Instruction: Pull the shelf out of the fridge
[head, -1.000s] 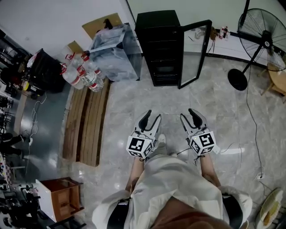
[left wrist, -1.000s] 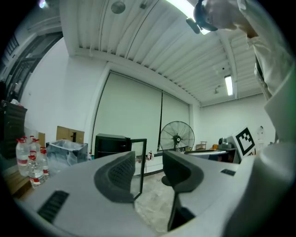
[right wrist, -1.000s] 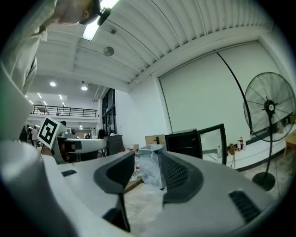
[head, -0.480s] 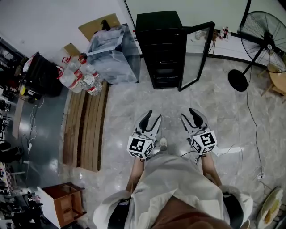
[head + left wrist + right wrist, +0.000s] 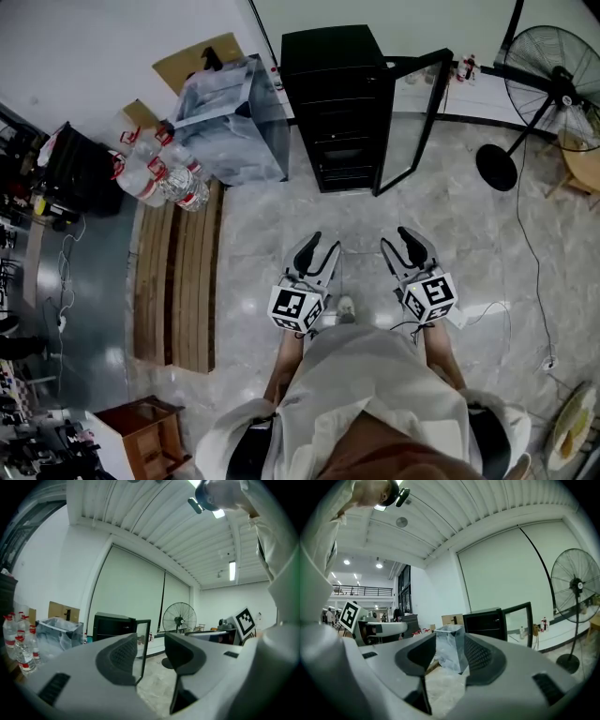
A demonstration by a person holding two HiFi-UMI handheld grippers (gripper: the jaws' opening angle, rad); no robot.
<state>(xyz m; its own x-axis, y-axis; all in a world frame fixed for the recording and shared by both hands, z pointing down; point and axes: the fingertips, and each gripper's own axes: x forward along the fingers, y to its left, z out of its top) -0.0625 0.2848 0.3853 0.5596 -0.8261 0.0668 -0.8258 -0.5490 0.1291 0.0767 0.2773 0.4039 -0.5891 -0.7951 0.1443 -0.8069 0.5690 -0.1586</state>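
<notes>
Standing well back from the fridge (image 5: 336, 103), with bare floor (image 5: 281, 220) between it and both tools. Black cabinet, upright at the far wall. Its glass door (image 5: 412, 117) is swung open on the right side in the head view. The shelf (image 5: 345, 148) sits inside the dark interior. Several tiers show as faint lines; which 1 is meant, I cannot tell from here.

Left gripper (image 5: 321, 242): jaws apart, just narrowed a little, nothing between them. Right gripper (image 5: 397, 240): jaws apart, also empty. Both are held side by side, pointing toward the cabinet.

Step in hand, as I judge it: the approach. To do it well:
- Close in square to the opening, not to the door edge, which stands near the right gripper's likely line.
- Pick 1 tier and take its front rim with the 2 grippers spaced evenly, so it should slide straight and not rack.
- Check the jaw gap against the rim before reaching in; widen if needed.
- Mind the cable (image 5: 525, 253) trailing on the floor at right, and the fan (image 5: 555, 73) standing beyond the door.
</notes>
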